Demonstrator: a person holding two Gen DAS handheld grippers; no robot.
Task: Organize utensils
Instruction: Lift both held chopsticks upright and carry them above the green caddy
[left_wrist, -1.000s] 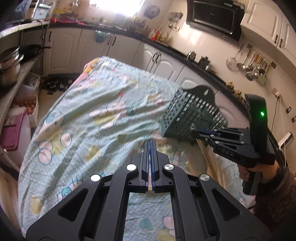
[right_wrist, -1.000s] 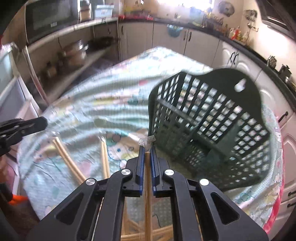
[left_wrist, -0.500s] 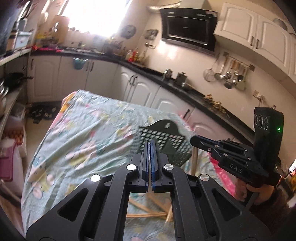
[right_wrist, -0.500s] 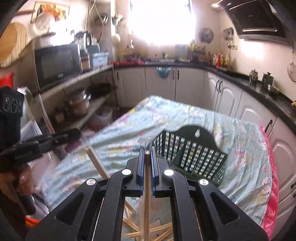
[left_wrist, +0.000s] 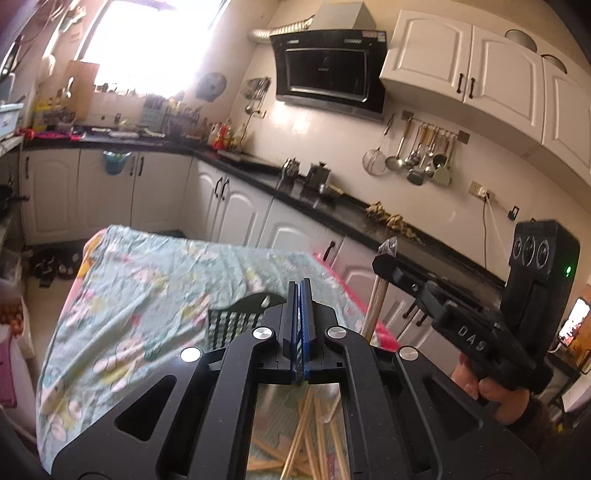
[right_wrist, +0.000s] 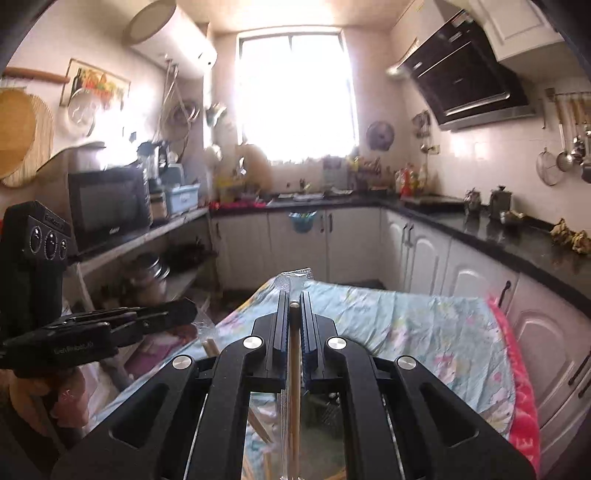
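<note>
Above the cloth-covered table (left_wrist: 155, 280), the right gripper (right_wrist: 294, 306) is clamped on one plastic-wrapped wooden chopstick (right_wrist: 294, 369), and the left gripper (left_wrist: 299, 291) has its jaws pressed together; in the right view a scrap of clear wrapper seems to hang at its tip, holding another stick. Little looks finished: several chopsticks (left_wrist: 306, 443) lie crossed near the table's front edge beside the dark green basket (left_wrist: 236, 321). Compared with a second ago, both grippers have risen and levelled out, so the basket has dropped low in view.
</note>
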